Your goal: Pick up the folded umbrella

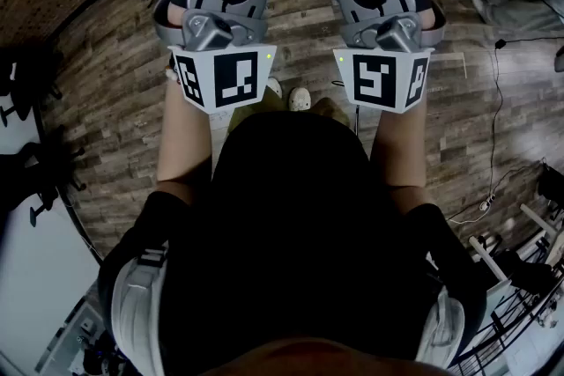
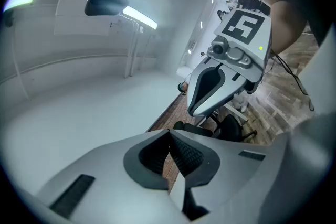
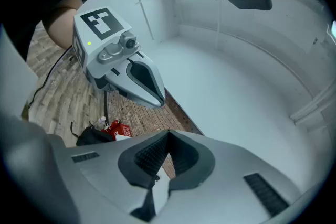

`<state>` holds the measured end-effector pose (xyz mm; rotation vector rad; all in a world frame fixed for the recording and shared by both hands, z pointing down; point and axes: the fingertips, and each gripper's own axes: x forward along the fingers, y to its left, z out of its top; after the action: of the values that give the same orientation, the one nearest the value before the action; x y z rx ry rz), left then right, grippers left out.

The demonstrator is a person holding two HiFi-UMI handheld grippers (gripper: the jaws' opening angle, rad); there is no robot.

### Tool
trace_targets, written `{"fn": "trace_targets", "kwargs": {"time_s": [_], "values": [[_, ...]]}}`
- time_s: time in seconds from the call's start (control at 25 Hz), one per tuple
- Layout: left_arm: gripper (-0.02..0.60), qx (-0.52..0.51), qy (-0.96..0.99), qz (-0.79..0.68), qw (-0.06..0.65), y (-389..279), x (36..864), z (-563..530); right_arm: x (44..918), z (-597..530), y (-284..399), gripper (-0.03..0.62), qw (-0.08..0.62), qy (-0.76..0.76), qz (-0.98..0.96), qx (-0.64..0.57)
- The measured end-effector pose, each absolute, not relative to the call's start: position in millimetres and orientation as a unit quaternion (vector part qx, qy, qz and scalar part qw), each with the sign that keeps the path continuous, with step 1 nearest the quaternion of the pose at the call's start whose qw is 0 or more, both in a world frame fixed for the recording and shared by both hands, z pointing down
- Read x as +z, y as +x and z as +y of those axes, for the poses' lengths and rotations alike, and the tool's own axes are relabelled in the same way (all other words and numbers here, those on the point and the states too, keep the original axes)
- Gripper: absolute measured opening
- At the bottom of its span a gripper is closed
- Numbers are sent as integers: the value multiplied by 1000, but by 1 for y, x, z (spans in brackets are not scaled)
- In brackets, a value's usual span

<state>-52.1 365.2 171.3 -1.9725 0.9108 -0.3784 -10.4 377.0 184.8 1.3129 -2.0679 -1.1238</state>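
While one person (image 1: 291, 233) holds them level, the left gripper (image 2: 169, 132) and the right gripper (image 3: 168, 134) are both closed, empty.

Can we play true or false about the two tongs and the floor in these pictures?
1. The left tongs and the right tongs are both shut. True.
2. The right tongs hold an umbrella. False: they are empty, and no umbrella shows in any view.
3. The floor is made of wooden planks. True.
4. A red box lies on the floor. True.
5. The marker cubes on the tongs are plain red. False: they carry black and white square patterns.
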Motion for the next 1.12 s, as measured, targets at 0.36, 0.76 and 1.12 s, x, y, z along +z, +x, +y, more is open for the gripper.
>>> {"fn": "trace_targets", "kwargs": {"time_s": [0.36, 0.76, 1.12], "values": [[12, -155, -799, 368, 450, -65, 174, 359, 188, 372, -23, 26, 230, 474, -748, -404], [12, -153, -805, 356, 449, -79, 175, 345, 189, 359, -35, 26, 247, 484, -742, -394], [12, -157, -807, 354, 446, -107, 170, 319, 185, 333, -63, 26, 248, 483, -744, -389]]}}
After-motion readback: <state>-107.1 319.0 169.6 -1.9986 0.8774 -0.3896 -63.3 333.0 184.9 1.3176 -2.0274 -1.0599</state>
